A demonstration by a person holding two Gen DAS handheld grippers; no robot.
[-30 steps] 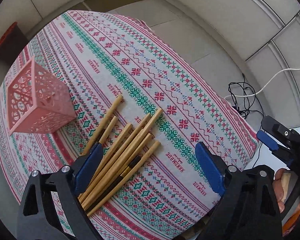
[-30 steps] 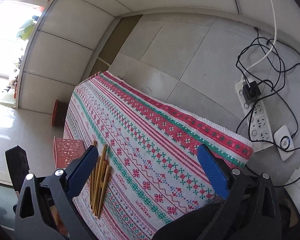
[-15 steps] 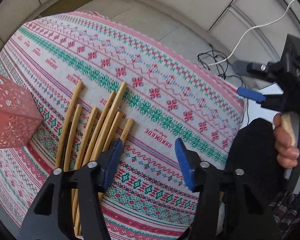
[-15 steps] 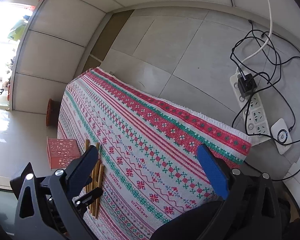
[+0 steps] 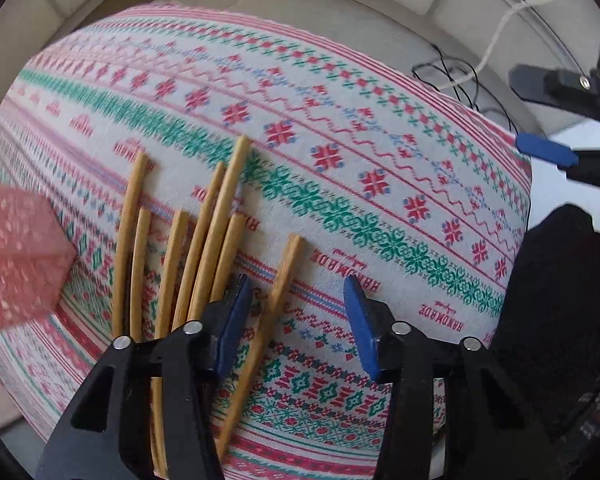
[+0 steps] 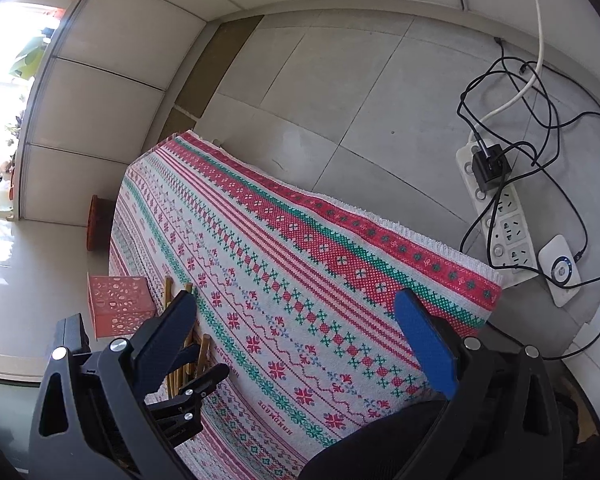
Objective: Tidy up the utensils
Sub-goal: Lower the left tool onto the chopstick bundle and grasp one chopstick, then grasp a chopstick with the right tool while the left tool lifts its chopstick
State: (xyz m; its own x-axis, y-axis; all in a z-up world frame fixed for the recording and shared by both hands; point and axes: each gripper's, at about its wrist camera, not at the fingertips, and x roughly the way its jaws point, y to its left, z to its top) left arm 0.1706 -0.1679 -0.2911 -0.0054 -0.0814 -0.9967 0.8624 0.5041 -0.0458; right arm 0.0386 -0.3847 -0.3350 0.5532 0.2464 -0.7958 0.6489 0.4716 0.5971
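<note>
Seven wooden chopsticks lie on the patterned tablecloth (image 5: 340, 128) in the left wrist view. Six chopsticks (image 5: 204, 240) rest close together in the lower left of the frame, and one single chopstick (image 5: 278, 292) lies a little apart to their right. This single chopstick sits between the blue pads of the left gripper (image 5: 296, 316), near the left pad. The jaws stand half spread and the pads do not seem to press on it. At the left edge of the frame is a pink basket (image 5: 16, 256) with small holes, near the group of six. In the right wrist view, the right gripper (image 6: 312, 344) is in the lower part of the frame, its jaws spread wide with only tablecloth between them. A white power strip (image 6: 500, 216) with black cables lies on the floor at the right.
</note>
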